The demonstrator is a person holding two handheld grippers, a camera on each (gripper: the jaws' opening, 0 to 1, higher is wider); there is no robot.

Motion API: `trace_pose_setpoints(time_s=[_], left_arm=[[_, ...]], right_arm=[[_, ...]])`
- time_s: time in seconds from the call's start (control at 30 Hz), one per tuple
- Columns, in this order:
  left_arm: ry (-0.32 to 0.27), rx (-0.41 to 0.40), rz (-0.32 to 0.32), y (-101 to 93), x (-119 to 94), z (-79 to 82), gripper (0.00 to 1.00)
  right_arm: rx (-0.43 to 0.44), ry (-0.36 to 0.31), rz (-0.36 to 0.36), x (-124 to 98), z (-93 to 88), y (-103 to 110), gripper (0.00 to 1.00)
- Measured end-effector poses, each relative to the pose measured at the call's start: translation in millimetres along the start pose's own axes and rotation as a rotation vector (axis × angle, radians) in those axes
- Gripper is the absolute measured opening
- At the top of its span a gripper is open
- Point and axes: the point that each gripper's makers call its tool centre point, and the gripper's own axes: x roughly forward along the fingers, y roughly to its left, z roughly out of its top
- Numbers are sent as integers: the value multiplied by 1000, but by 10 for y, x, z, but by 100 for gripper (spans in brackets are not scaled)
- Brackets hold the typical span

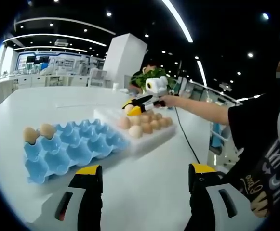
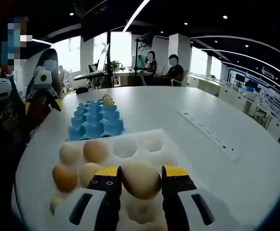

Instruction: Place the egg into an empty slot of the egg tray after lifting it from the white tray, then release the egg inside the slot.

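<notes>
Blue egg tray (image 1: 72, 149) near table edge

bare table (image 2: 217, 110) right of blue egg tray (image 2: 95, 120), most slots open, power strip (image 2: 208, 134) beyond

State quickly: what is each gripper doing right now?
Left gripper: open, holding nothing.
Right gripper: shut on an egg over the white tray.

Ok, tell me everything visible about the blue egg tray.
The blue egg tray is a moulded tray of cupped slots with raised peaks, looking like plastic or pulp. It lies flat on the white table, beside the white tray. Two brown eggs sit in slots at one corner; the other visible slots are empty. No tongs touch it.
</notes>
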Motion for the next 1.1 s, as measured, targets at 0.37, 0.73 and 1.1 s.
trace_pose_setpoints(time_s=[0.37, 0.73, 1.1], left_arm=[[-6, 1, -4, 6, -23, 18, 74], [-16, 7, 5, 13, -67, 48, 74], [-40, 14, 26, 60, -184, 100, 74]], right_arm=[[10, -23, -28, -44, 138, 2, 34], [-42, -41, 28, 151, 404, 196, 34], [-108, -34, 82, 475, 679, 410, 34]])
